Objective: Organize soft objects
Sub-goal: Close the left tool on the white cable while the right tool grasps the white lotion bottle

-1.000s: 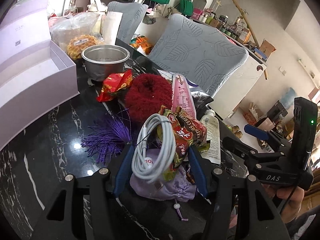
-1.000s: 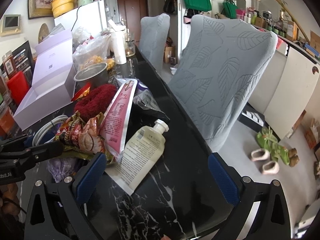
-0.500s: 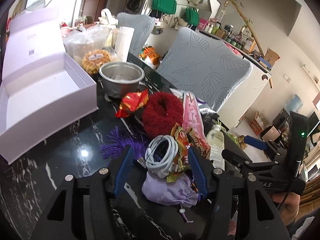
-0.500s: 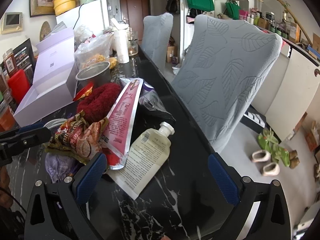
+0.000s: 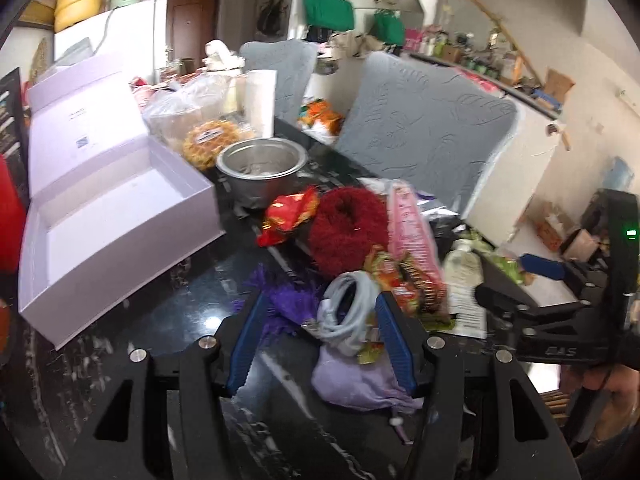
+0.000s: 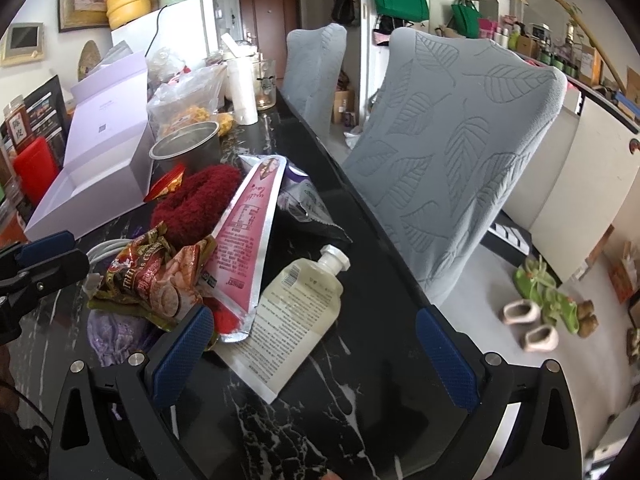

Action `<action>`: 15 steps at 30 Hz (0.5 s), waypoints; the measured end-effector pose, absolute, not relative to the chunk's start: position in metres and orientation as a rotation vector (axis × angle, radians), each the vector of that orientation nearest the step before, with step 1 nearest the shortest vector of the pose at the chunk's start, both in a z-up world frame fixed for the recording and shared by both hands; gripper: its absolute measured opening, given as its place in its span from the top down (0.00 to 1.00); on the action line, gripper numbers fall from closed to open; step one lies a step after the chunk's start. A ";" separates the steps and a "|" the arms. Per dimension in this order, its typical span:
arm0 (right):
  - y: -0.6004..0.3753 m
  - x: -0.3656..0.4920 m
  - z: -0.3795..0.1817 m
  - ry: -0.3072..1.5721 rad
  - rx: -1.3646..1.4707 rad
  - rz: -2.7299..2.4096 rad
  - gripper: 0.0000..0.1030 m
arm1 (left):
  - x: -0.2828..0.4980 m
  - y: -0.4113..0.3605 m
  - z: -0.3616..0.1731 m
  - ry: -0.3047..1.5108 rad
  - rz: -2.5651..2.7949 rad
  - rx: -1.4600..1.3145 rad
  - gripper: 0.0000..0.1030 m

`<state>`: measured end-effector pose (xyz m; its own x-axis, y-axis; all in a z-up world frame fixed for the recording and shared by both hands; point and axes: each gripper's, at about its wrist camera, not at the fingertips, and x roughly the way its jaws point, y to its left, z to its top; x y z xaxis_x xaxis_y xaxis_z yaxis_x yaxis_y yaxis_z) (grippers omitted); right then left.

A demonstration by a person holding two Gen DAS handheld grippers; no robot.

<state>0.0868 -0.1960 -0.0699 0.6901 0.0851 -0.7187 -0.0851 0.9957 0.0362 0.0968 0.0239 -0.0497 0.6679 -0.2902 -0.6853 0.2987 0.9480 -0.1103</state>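
The black marble table point(image 5: 100, 360) carries an open white box point(image 5: 120, 216). A red fluffy item point(image 5: 348, 232) lies mid-table. The left tool point(image 5: 320, 320) stands half apart around a white cable coil point(image 5: 348, 308), grip unclear. The right tool point(image 6: 312, 332) is wide apart, empty.

Both views are bright with daylight and bow strongly, with black corners. The left wrist view is smeared by motion blur throughout; the right wrist view is sharp. The black marble table point(image 5: 192, 296) shows white glare at about 8 o'clock.
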 end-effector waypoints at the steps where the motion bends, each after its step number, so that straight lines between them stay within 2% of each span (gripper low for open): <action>1: -0.197 0.087 -0.070 0.805 0.002 0.092 0.00 | 0.099 0.024 -0.051 0.776 -0.333 0.015 0.45; 7: -0.198 0.089 -0.071 0.807 0.012 0.090 0.00 | 0.093 0.013 -0.052 0.772 -0.369 0.048 0.46; 9: -0.197 0.090 -0.071 0.810 0.013 0.093 0.00 | 0.091 0.010 -0.052 0.769 -0.388 0.057 0.57; 11: -0.198 0.091 -0.072 0.811 0.015 0.093 0.00 | 0.090 0.007 -0.051 0.763 -0.399 0.068 0.58; 15: -0.200 0.092 -0.073 0.814 0.024 0.088 0.00 | 0.101 0.006 -0.058 0.801 -0.394 0.064 0.80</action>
